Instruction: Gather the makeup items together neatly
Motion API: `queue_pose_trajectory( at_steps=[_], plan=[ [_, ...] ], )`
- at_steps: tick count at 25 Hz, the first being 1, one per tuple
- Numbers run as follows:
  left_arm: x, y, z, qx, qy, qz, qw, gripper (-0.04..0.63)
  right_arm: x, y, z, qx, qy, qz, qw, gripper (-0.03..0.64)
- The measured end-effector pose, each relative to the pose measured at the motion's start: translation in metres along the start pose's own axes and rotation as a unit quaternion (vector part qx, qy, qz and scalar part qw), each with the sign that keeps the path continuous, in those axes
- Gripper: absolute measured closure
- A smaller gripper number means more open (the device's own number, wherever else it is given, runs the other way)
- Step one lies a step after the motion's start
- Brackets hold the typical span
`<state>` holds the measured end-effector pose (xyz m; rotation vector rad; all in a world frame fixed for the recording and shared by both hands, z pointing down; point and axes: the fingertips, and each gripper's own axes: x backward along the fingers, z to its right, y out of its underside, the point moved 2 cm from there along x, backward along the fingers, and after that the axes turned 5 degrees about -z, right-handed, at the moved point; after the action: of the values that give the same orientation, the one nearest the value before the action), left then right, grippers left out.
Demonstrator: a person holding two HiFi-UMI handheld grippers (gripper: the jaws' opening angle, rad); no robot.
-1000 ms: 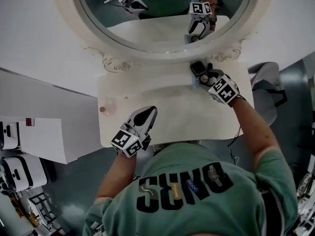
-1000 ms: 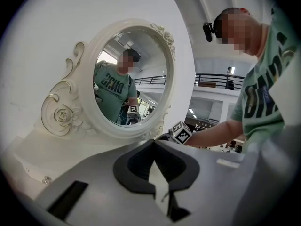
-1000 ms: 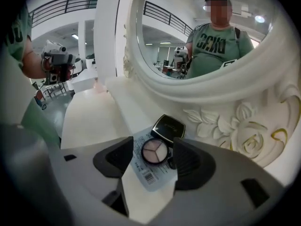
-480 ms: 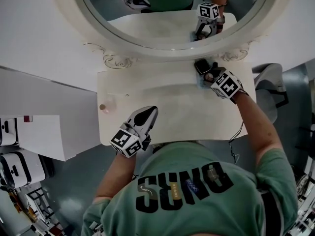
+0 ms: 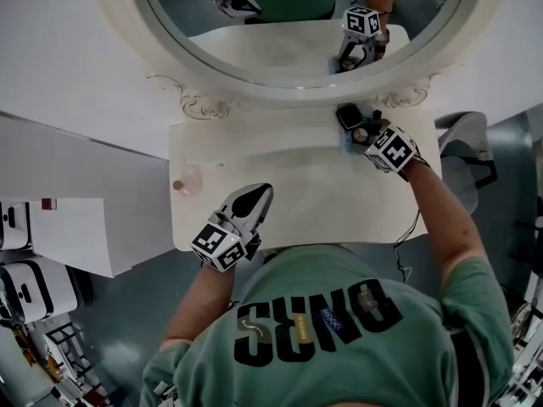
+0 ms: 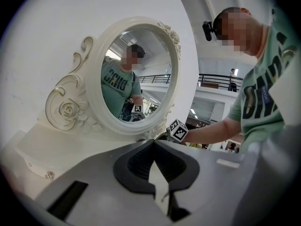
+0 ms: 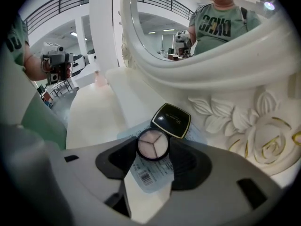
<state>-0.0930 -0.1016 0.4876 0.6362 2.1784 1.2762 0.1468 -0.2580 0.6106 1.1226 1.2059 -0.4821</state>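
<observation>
My right gripper is at the back right of the white vanity table, close under the mirror frame. Between its jaws sits a round compact with three pale pink pans; both pads touch its sides as the jaws close on it. Just beyond it lies a black square compact, also seen in the head view. Both rest on a pale blue packet with a barcode. My left gripper hovers at the table's front left, shut with nothing in it.
A small pinkish item stands alone at the table's left edge. The large oval mirror with its carved rose frame rises right behind the compacts. A thin dark item lies next to the black compact.
The right gripper has shifted slightly right along the mirror frame and its jaws have narrowed around the round compact. The left gripper has stayed where it was.
</observation>
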Motion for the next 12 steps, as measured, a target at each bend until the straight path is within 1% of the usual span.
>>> queue_pose_trajectory(
  at_steps=[5, 9, 12],
  plan=[
    [0.003, -0.007, -0.001, -0.003, -0.003, 0.008, 1.0000, 0.586, 0.022, -0.028, -0.029, 0.011, -0.022, 0.043, 0.999, 0.404],
    [0.014, -0.008, 0.000, -0.005, -0.010, 0.017, 0.9998, 0.586, 0.032, -0.055, -0.080, 0.038, -0.051, 0.070, 0.996, 0.405],
    [0.029, -0.004, -0.002, -0.003, -0.021, 0.022, 0.9995, 0.586, 0.021, -0.069, -0.125, 0.068, -0.078, 0.074, 0.992, 0.405]
  ],
)
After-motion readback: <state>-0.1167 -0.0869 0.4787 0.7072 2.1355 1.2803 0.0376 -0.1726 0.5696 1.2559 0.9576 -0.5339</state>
